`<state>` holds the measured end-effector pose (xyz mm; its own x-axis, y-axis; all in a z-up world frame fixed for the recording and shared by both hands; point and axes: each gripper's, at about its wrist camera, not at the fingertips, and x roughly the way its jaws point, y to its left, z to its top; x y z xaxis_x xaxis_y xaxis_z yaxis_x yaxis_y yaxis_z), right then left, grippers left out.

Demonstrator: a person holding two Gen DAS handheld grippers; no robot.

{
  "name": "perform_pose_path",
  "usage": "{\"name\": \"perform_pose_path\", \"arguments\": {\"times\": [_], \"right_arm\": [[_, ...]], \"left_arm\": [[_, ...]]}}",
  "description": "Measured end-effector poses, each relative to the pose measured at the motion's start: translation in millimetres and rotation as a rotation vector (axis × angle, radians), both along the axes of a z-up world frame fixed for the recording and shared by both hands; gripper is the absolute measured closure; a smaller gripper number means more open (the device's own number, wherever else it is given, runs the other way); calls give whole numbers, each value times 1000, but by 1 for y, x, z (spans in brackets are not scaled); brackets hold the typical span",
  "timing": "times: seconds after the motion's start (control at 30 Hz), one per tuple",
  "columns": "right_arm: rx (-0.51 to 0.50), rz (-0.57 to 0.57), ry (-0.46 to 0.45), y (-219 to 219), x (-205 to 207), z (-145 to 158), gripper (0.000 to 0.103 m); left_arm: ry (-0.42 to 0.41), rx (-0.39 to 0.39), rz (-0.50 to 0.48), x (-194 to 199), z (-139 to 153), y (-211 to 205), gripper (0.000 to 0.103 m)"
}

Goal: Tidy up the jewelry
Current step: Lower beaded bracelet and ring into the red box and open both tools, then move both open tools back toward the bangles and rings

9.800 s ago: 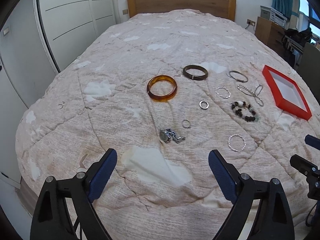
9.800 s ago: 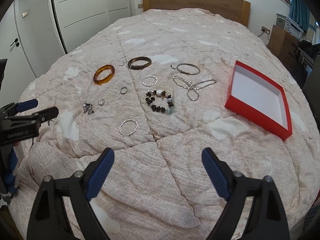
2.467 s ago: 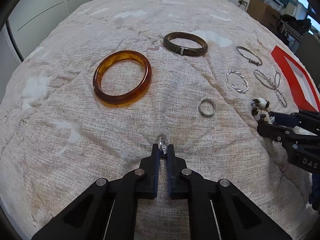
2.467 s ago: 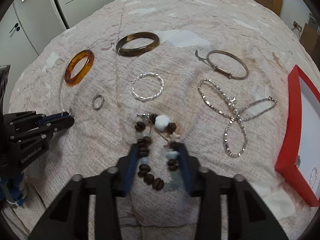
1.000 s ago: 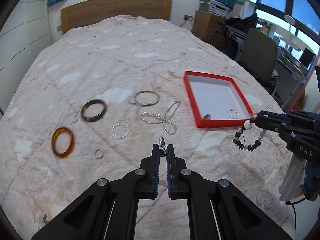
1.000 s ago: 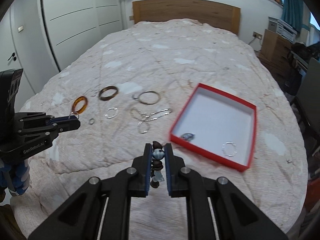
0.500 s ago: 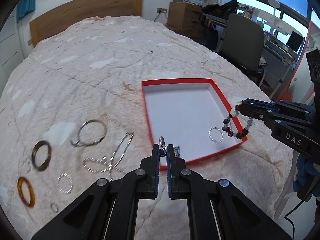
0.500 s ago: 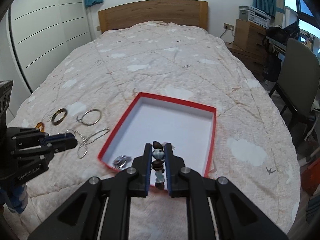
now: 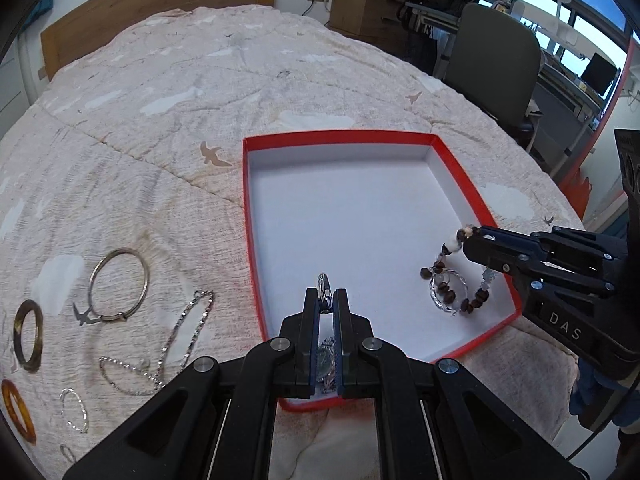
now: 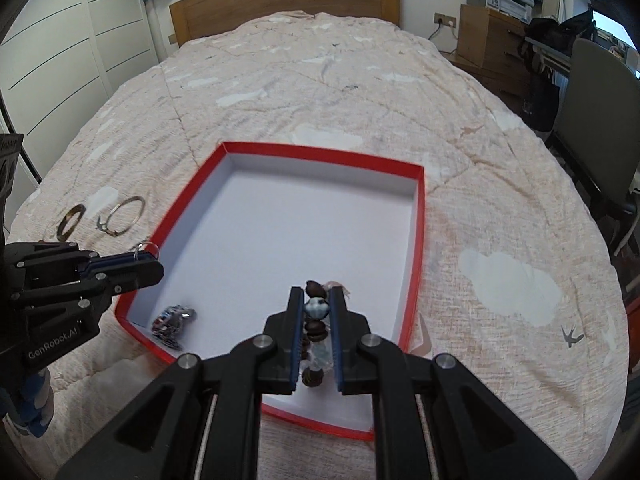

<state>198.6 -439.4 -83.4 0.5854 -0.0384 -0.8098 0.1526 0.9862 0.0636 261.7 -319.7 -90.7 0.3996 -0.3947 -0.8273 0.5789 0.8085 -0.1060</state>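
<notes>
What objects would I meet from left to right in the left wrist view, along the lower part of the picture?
amber bangle → twisted silver ring → silver chain → left gripper holding small ring → beaded bracelet → right gripper

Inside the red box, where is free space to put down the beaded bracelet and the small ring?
The red box is bare across its middle and far half. Its near side is crowded: the watch lies in the near left corner, a twisted silver bangle near the right wall.
</notes>
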Motion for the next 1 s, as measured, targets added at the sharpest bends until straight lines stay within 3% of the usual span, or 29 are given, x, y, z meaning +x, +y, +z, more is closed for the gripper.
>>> {"name": "perform_pose_path", "arguments": {"times": [0.4, 0.47, 0.53, 0.57, 1.0], "right_arm": [[-10, -24, 51, -4, 8, -18, 88], [-21, -29, 59, -4, 7, -18, 68], [-32, -37, 57, -4, 6, -16, 62], [-35, -41, 54, -5, 4, -14, 62], [-49, -93, 0, -3, -28, 30, 62]], "left_arm": [[69, 31, 9, 8, -27, -4, 95], [69, 30, 10, 8, -27, -3, 90], [61, 26, 6, 6, -25, -3, 81], [56, 26, 7, 5, -23, -3, 75], [-14, -13, 48, -23, 17, 30, 63]]}}
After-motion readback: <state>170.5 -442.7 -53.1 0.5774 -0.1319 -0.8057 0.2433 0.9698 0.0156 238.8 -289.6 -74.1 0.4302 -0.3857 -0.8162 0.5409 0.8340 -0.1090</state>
